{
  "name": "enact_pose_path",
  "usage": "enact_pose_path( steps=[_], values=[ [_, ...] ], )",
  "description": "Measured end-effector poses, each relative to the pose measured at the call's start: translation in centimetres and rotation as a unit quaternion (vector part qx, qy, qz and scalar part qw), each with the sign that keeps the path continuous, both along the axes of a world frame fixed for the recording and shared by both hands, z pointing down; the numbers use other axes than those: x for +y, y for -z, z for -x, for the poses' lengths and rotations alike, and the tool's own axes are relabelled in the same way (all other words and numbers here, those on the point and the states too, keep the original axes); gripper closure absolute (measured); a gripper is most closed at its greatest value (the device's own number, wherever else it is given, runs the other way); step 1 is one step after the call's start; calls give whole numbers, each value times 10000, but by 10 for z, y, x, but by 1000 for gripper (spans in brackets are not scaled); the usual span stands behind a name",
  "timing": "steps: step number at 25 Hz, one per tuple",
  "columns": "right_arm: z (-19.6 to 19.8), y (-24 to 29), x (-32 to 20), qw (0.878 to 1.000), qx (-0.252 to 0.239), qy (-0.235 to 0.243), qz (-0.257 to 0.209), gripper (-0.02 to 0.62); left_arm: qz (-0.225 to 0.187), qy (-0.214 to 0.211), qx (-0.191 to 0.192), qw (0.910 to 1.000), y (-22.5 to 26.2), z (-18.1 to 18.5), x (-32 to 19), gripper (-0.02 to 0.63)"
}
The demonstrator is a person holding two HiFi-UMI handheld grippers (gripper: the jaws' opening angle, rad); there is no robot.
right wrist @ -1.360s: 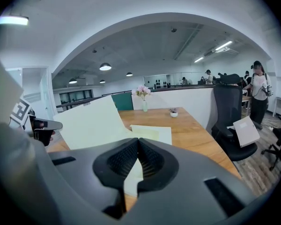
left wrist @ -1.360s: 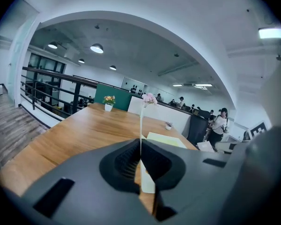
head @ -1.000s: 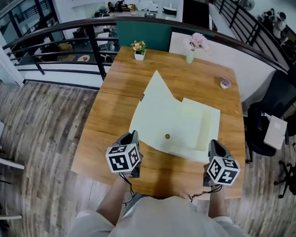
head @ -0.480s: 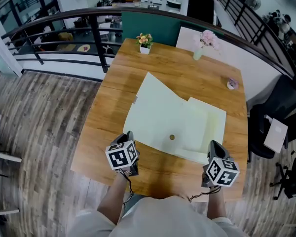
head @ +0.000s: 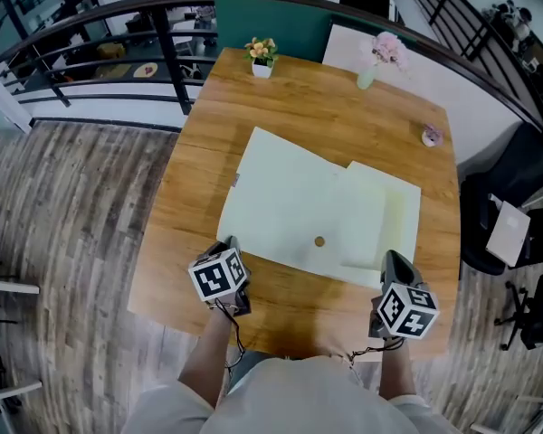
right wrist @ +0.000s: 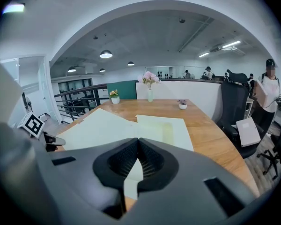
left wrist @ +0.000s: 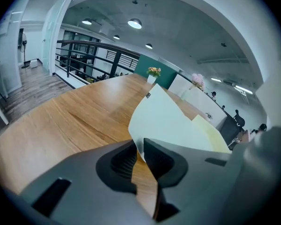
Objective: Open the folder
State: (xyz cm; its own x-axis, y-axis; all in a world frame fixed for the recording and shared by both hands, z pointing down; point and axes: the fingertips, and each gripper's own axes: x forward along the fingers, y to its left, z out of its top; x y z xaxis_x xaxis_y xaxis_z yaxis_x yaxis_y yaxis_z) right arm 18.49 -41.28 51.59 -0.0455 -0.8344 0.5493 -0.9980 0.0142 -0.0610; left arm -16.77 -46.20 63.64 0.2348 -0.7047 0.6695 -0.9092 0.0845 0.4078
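Wooden tabletop [head: 208, 143] beside a railing [head: 118, 12] carries our folder [head: 290, 197], lying open at its middle. A flower pot [head: 261, 61], vase [head: 369, 75] and small pot [head: 432, 136] stand clear, far off. Our left hand-held gripper [left wrist: 139, 146] has just been opening, jaws slightly apart around the cover's near corner. Our right hand-held gripper [right wrist: 138, 142] is pressed together at the folder's near right corner.

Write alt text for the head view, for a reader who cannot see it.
A pale yellow-green paper folder lies open on a wooden table, seen from above. The left gripper, fingers just opening with the cover's corner between them, and the right gripper sit at its near corners.
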Motion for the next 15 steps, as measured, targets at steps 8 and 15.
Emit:
enact_pose_path(
  steps=[8,15],
  values=[
    [-7,-9,4,9999,20,-115,112,594,380,70,-128,9992,-20,4,1,551],
    [-14,-8,8,9998,-7,-160,70,594,262,203,86,9994,-15,4,2,543]
  ],
)
